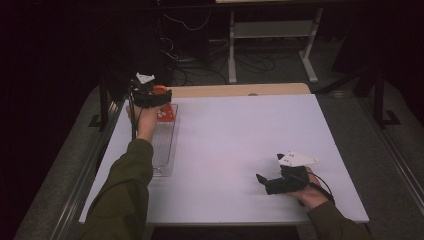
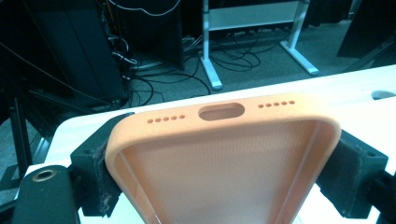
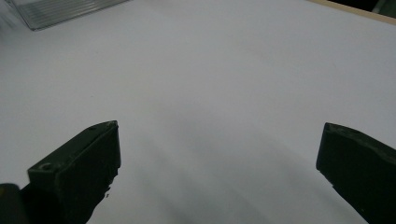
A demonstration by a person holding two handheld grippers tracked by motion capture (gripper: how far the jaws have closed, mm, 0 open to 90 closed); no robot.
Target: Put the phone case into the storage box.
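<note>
— Two grippers, and they have very different jobs at this moment. Which one carries the work?

— The left gripper [image 1: 151,96] does. It sits at the far left of the white table [image 1: 240,140], and its jaws are clamped on an orange phone case [image 2: 224,158] across its width, one pad on each long side. In the left gripper view the case's open inner side faces the camera, with the charging cutout and the rows of small holes at the far end.

— Why hold it by the sides?

— Probably because the sides are the narrow, stiff line of a soft case; a squeeze there keeps it from folding, and the end stays free to go down first.

— Down into what?

— A clear plastic tray [image 1: 162,150] lies along the table's left edge, just beneath the hand. In the high view the case hangs over the tray's far end. Something red and white [image 1: 166,114] shows there too, though what it is cannot be told. The likely aim is to set the case in the tray; whether it touches yet cannot be told.

— And the right gripper [image 1: 263,181]?

— It rests low near the table's front right, well apart from the tray. Its jaws stand wide apart with nothing but bare table between them. Kept there, it stays out of the left arm's way, ready if a second hold is wanted.
</note>
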